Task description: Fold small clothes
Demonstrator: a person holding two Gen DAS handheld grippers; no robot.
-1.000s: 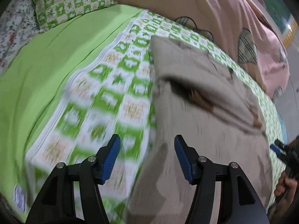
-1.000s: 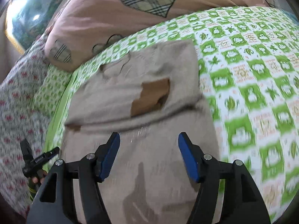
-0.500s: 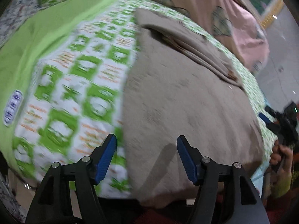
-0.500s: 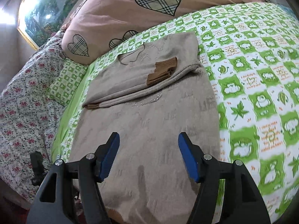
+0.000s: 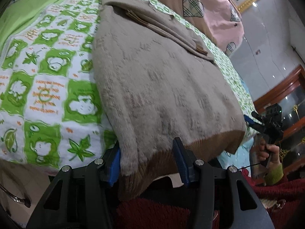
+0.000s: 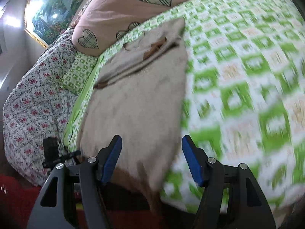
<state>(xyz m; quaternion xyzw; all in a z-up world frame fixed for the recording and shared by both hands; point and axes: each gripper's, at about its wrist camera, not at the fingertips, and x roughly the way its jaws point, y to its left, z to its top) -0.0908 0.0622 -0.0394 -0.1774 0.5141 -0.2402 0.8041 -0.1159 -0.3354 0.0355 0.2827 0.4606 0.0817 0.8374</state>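
Observation:
A beige knit sweater lies flat on the bed, its sleeves folded across the chest with brown cuffs showing. Its brown hem hangs over the near bed edge. My left gripper is at the hem's left corner; its jaws are closing with the hem between them, and the left pad touches the side edge. My right gripper stands open over the hem's right corner of the sweater. The cloth lies under it and the pads do not press. In the left wrist view the right gripper sits past the right corner.
The green and white checked sheet covers the bed. A pink pillow with plaid hearts lies behind the sweater and a floral quilt lies to the left. A hand with a green cuff holds the right gripper. A wooden cabinet stands at the right.
Both grippers drew back from over the sweater's body to its hem at the near bed edge. The left jaws narrowed around the hem corner. The right jaws kept their width.

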